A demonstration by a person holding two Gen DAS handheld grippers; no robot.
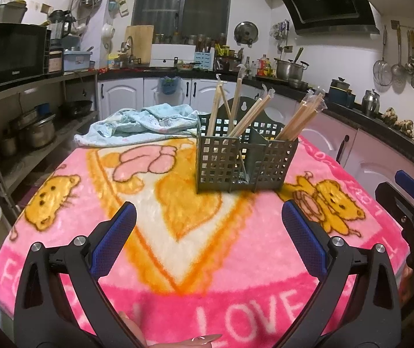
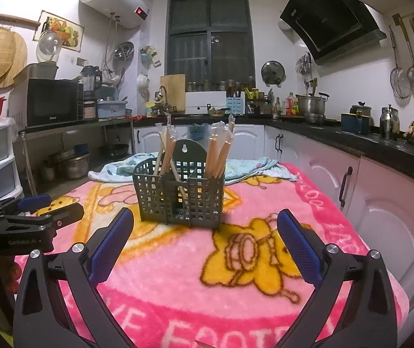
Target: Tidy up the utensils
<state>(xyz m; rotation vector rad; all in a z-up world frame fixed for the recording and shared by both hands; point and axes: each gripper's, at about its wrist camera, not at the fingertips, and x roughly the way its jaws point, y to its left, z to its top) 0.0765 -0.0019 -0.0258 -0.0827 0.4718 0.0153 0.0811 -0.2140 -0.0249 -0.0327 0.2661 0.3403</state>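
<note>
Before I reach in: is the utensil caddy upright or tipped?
Upright: the utensil caddy stands flat on the blanket, chopsticks leaning inside.

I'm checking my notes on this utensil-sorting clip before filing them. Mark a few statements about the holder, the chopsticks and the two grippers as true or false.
1. The left gripper holds a chopstick. False: its fingers are spread and hold nothing.
2. The holder stands upright on the pink blanket. True.
3. All the chopsticks lie flat on the blanket. False: they stand leaning in the holder's compartments.
4. A light blue cloth lies crumpled behind the holder. True.
5. The right gripper is shut. False: its fingers are wide apart, short of the holder.
</note>
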